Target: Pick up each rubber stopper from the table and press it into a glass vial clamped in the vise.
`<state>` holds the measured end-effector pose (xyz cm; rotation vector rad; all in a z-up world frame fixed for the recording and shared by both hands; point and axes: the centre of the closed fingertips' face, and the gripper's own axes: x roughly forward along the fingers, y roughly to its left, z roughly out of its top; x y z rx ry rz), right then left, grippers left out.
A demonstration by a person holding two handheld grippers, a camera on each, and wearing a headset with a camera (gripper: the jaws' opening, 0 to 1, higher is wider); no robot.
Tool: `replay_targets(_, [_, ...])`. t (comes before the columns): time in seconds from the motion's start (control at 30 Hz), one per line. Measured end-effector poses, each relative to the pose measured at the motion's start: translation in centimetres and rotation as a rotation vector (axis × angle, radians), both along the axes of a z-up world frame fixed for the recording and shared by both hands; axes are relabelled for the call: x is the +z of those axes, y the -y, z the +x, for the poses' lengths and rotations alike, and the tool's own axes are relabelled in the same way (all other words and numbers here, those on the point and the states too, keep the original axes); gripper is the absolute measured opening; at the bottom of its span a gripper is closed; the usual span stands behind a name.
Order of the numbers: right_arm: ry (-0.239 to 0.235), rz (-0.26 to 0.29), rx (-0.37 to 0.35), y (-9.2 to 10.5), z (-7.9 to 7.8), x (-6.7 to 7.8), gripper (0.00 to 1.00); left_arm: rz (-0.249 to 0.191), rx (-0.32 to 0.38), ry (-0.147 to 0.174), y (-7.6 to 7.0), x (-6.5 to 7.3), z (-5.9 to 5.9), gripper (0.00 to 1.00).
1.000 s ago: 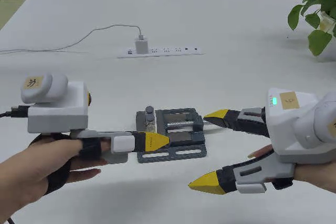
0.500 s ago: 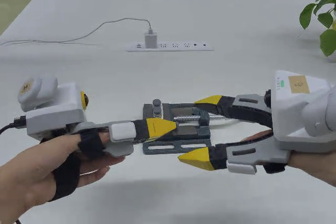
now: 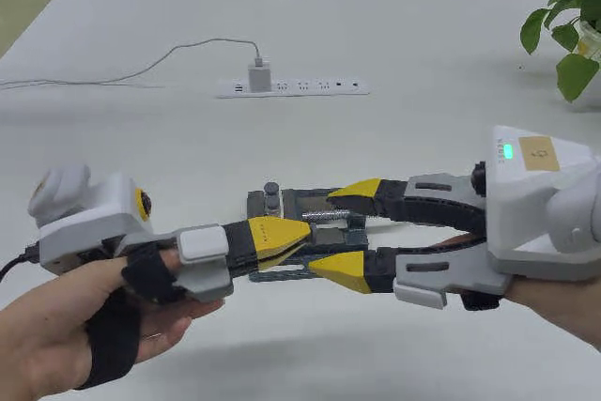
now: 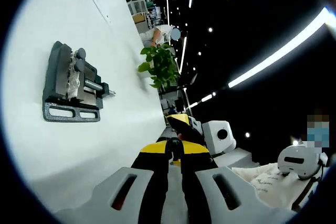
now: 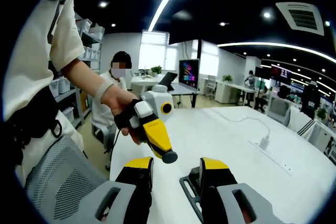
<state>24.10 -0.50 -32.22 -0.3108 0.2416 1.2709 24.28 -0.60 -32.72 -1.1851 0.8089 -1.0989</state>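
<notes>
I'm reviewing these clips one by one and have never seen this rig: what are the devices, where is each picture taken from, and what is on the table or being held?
There is no robot arm. A person holds a two-jaw gripper in each hand. The head view comes from a headset camera looking down at the white table. The two round pictures come from cameras riding on the grippers, each looking along its own yellow-tipped jaws.

On the table sits a small grey vise clamping glass vials with grey stoppers on top. Farther back lies a power strip with a charger plugged in, and a potted plant stands at the edge.

The left gripper is shut on a dark rubber stopper. The right gripper is open and holds nothing, its jaws spread near the vise.
</notes>
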Motion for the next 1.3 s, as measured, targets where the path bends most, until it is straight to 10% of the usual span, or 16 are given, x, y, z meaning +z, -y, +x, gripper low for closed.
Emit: replay_targets(1.3, [0.040, 0.016, 0.123, -0.5, -2.3, 2.6, 0.07, -0.203, -0.128, -0.089, 0.3, 2.4, -1.7, 0.04])
